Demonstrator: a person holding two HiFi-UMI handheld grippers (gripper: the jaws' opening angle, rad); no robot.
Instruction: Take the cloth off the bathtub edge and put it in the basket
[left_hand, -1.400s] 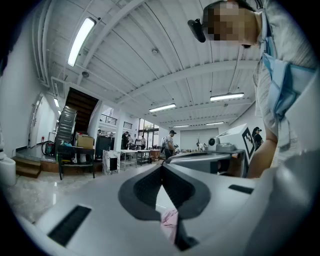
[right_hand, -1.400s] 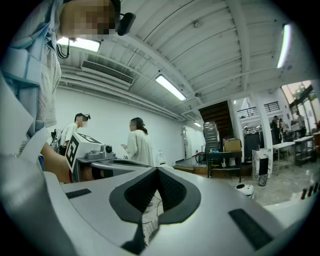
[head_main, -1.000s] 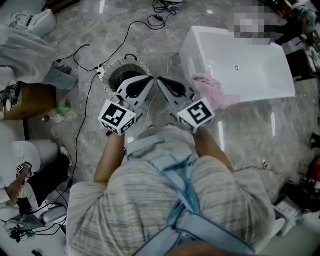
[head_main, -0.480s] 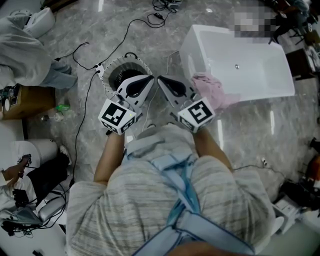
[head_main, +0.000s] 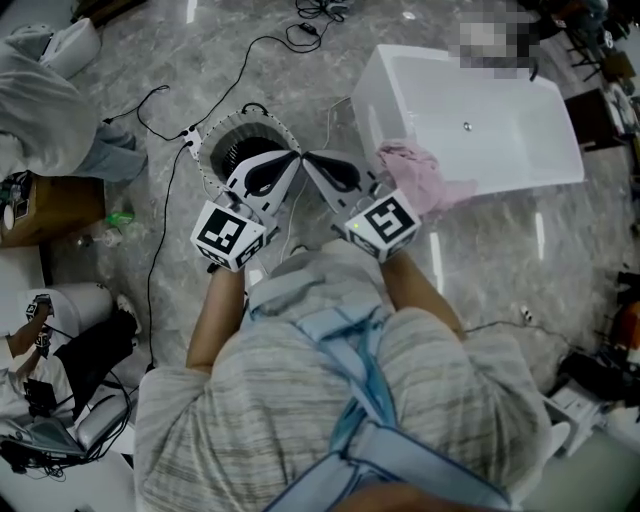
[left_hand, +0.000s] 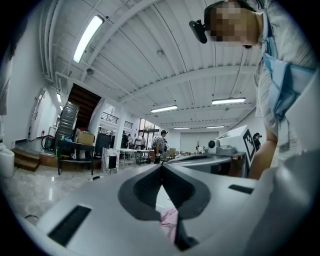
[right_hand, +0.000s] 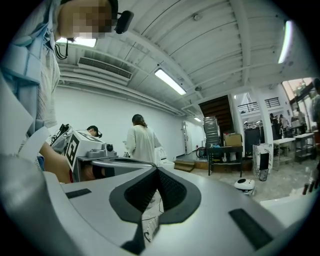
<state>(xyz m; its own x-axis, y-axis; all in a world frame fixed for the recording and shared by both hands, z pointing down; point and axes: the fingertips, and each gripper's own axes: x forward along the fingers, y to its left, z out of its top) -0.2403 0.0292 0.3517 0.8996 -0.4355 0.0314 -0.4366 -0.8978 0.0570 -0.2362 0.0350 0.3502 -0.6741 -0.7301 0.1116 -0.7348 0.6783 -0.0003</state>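
Left gripper (head_main: 295, 157) and right gripper (head_main: 309, 158) sit pinched closed and empty. The right one should open wide before biting the cloth (head_main: 415, 175) at its bunched top on the tub (head_main: 363, 95).

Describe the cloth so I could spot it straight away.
Find the white bathtub on the grey marble floor. A crumpled cloth hangs over the tub's near corner edge. It is the only pink thing there; the tub and floor around it are white and grey.
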